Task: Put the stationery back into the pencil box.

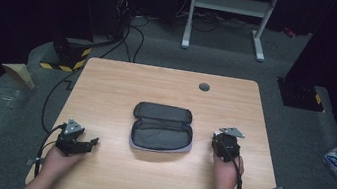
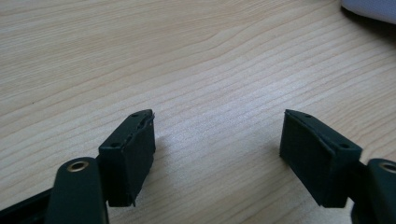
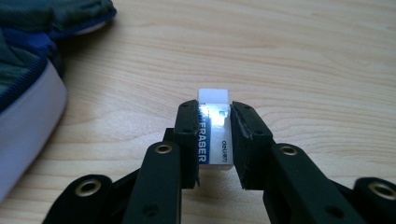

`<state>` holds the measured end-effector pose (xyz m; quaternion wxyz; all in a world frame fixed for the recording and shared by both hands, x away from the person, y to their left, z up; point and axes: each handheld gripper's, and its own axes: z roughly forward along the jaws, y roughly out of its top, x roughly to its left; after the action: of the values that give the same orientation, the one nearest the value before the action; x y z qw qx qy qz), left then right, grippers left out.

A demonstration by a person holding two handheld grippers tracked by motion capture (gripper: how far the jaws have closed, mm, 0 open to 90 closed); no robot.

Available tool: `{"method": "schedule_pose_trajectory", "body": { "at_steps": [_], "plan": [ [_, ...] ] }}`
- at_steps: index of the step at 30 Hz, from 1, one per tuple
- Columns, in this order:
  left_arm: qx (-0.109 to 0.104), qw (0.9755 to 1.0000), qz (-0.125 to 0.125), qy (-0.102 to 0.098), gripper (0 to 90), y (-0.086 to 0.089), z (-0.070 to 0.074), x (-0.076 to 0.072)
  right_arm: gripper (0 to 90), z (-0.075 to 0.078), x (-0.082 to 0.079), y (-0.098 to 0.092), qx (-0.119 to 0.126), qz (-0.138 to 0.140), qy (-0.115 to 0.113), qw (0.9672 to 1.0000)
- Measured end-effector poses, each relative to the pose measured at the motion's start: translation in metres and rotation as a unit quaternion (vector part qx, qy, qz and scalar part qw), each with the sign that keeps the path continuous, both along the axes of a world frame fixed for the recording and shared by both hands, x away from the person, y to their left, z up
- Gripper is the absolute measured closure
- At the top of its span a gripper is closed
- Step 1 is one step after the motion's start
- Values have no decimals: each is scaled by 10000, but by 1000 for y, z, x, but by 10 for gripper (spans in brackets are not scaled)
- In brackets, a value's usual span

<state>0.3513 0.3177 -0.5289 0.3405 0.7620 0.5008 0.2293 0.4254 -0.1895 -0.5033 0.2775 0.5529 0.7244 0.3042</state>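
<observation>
Partly hidden — eraser (image 3: 214,130) clamped by right gripper (image 3: 215,140).

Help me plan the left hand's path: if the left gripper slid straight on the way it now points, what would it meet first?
Mostly bare table. The left gripper has open jaws with nothing between them. The only thing ahead is the pale edge of the open pouch, off to one side, so it may pass by; depth is hard to judge.

Open pencil case (image 1: 162,128) lies mid-table (image 1: 168,82). Eraser (image 3: 214,133) sits on the table just right of it, between the right gripper (image 1: 225,144) jaws. Left gripper (image 1: 76,140) sits near the front-left corner.
</observation>
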Motion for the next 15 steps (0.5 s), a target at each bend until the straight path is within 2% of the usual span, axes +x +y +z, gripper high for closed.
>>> {"method": "schedule_pose_trajectory", "body": {
  "at_steps": [3,8,15],
  "plan": [
    [-5,10000,-3,-2,274,0,0,0,727,5,-4,-1,101,37,-100,9999],
    [-14,10000,18,-7,273,-1,0,-1,727,18,-17,0,440,211,-356,9982],
    [-2,10000,0,24,242,-1,0,-1,727,28,-26,1,500,276,-539,9969]
  ]
}}
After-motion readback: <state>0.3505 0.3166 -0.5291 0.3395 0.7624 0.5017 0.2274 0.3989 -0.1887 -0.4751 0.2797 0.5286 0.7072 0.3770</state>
